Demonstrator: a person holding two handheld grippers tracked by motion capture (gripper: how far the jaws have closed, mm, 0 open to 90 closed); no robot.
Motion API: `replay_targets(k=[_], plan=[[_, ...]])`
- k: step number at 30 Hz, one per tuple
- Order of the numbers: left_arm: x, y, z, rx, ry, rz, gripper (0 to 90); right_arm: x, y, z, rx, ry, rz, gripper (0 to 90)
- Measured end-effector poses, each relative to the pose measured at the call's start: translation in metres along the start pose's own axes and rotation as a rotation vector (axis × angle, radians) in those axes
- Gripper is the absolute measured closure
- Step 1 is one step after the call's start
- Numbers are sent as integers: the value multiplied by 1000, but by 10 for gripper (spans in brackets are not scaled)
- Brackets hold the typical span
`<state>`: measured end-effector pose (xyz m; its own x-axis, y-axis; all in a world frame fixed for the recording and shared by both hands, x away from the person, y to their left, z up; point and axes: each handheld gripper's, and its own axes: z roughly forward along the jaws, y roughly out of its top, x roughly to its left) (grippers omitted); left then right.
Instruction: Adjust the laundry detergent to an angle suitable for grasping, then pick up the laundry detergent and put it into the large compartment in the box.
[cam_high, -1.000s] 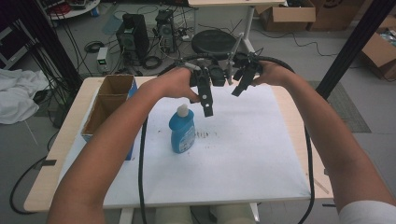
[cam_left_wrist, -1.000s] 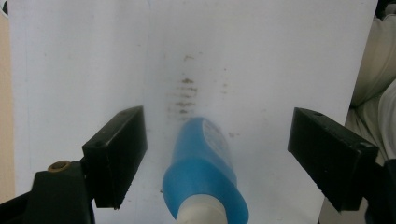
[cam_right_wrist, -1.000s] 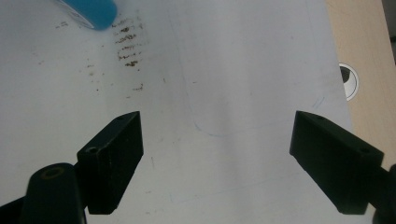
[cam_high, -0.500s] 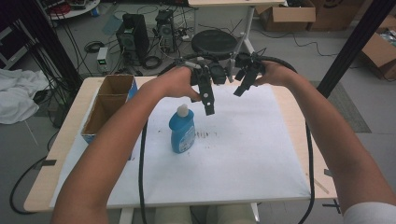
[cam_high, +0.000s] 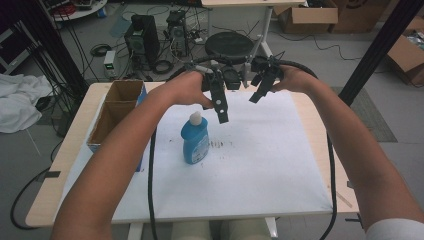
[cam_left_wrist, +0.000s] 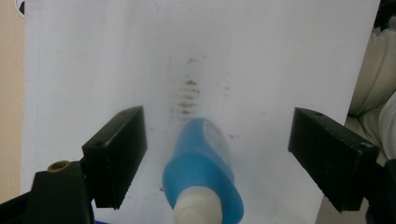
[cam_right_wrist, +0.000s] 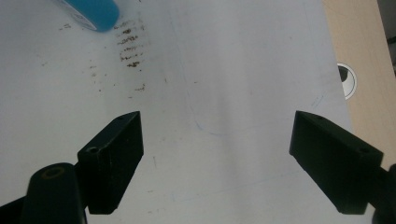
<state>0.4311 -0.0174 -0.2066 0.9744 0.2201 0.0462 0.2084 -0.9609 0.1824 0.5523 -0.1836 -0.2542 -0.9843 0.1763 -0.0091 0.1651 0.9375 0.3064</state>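
Observation:
A blue bottle with a white cap stands upright on the white sheet, left of centre. My left gripper hangs above and just right of its cap, jaws open. In the left gripper view the bottle sits between and below the wide-apart jaws of that gripper, untouched. My right gripper is held over the far middle of the sheet, open. The right gripper view has its gripper over bare sheet, with the bottle's base at the top left.
An open cardboard box with two compartments stands at the table's left side. Brown smudges mark the sheet right of the bottle. A cable hole lies in the wooden table beyond the sheet's edge. Stool, computers and cartons stand on the floor behind.
Both grippers have stayed close to where they were; the left one has edged slightly toward the bottle. The bottle has not moved.

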Motion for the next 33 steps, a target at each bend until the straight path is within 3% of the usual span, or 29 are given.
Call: replay_targets(k=[9, 21, 23, 26, 27, 28, 33], plan=[[0, 5, 2, 1, 1, 6, 200, 2, -4, 0, 11, -5, 11, 172], [1, 3, -4, -20, 26, -61, 194, 1, -10, -3, 3, -13, 18, 170], [0, 2, -7, -30, 36, -78, 194, 1, -10, -3, 5, -13, 13, 171], [0, -4, -13, -49, 58, -137, 191, 2, -10, -4, -6, -22, 17, 170], [0, -4, -13, -49, 58, -137, 191, 2, -10, -4, -6, -22, 17, 170], [0, -8, -16, -48, 72, -171, 191, 3, -9, -4, 0, -20, 25, 170], [2, -17, -21, -52, 74, -229, 199, 5, -8, -4, 0, -24, 18, 168]])
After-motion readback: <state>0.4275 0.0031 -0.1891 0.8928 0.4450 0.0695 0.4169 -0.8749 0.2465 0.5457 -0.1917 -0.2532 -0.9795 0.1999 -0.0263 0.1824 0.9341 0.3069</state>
